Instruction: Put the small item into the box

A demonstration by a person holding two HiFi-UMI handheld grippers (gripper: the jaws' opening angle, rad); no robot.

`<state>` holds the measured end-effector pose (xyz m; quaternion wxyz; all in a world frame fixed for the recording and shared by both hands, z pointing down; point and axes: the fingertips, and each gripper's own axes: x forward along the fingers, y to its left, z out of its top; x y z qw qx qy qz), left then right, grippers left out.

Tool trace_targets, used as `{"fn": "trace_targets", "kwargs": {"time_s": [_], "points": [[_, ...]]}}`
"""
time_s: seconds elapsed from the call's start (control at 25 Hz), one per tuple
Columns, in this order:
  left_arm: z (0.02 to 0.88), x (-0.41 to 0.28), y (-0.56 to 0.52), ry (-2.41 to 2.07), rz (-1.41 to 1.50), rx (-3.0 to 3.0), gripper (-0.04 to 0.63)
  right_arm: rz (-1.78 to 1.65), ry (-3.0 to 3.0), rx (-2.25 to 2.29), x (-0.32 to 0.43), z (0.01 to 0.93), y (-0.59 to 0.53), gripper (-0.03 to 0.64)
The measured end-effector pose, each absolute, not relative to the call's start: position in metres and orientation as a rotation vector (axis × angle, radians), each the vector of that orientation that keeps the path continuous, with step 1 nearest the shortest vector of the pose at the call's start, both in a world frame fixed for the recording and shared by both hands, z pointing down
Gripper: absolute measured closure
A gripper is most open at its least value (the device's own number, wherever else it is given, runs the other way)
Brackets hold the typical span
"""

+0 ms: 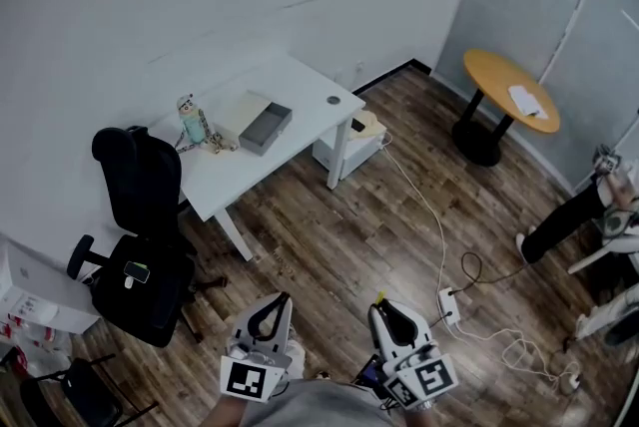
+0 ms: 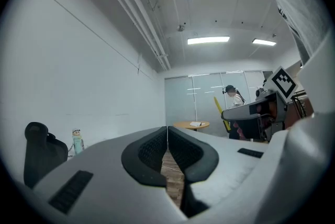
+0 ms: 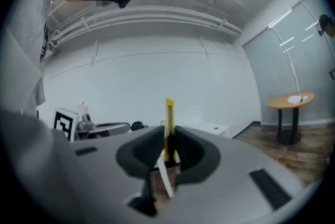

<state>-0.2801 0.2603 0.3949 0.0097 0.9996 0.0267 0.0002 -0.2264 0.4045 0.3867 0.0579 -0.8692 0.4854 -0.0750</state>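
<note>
Clamping the yellow cutter [image 3: 168,122], our right gripper [image 3: 166,144] must carry it steadily to the box [image 1: 265,128]. Our left gripper [image 2: 167,147] is closed on nothing.

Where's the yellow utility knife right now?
The utility knife is clamped in the right gripper, low in the head view, far from the grey box on the white desk.
</note>
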Motion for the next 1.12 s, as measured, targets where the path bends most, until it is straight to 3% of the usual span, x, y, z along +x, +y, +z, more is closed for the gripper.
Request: {"fn": "trace_targets", "kwargs": {"time_s": [0.48, 1.12], "points": [[0.399, -0.2, 0.197, 0.115, 0.016, 3.106, 0.558, -0.294, 1.452, -2.627, -0.151, 0.394, 0.335, 0.532], [0.396, -0.164, 0.111, 0.057, -0.032, 3.092, 0.558, -0.273, 1.522, -2.589, -0.114, 0.389, 0.241, 0.532]]}}
